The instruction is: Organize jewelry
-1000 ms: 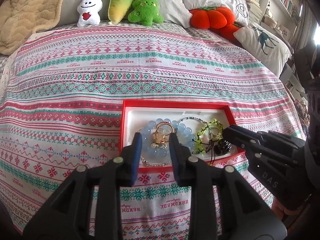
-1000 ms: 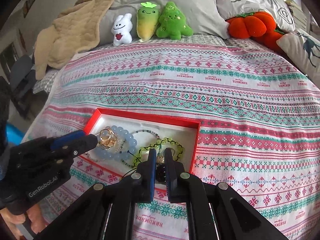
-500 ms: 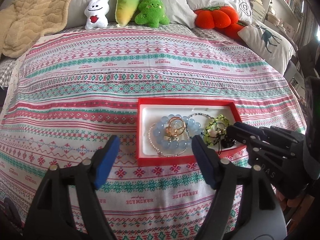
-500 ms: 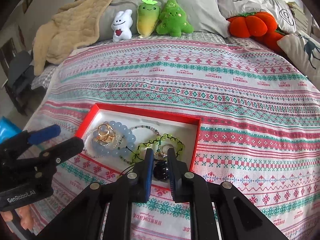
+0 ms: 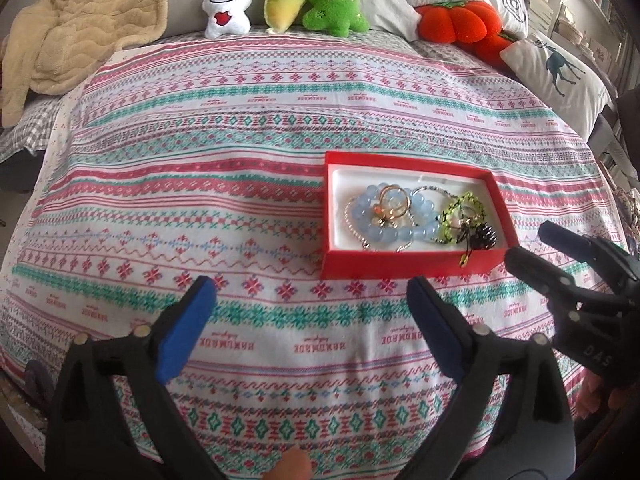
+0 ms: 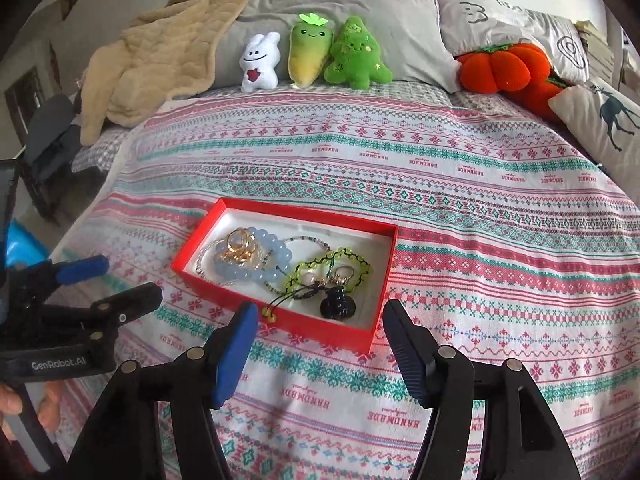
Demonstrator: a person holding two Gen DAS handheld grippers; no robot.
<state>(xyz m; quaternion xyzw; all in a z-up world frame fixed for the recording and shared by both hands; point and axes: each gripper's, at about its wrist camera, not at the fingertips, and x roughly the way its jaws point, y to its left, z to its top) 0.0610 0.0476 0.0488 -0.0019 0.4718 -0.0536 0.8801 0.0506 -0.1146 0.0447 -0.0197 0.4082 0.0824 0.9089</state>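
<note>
Left wrist view: both hand-held grippers just opened, empty; jewelry (image 5: 416, 216) tangled, pieces indistinct.

The left gripper (image 5: 308, 304) points steeply down, its jaws spread wide with nothing between them, having just been opening. The right gripper (image 6: 320, 330) tilts down beside it, jaws also just opened and holding nothing. Fingers (image 6: 48, 404) of the person's left hand wrap the left gripper's handle.

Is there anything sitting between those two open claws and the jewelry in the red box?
Nothing visible. Both the left gripper and the right gripper stand open over bare bedspread, just short of the lidless red box.
</note>
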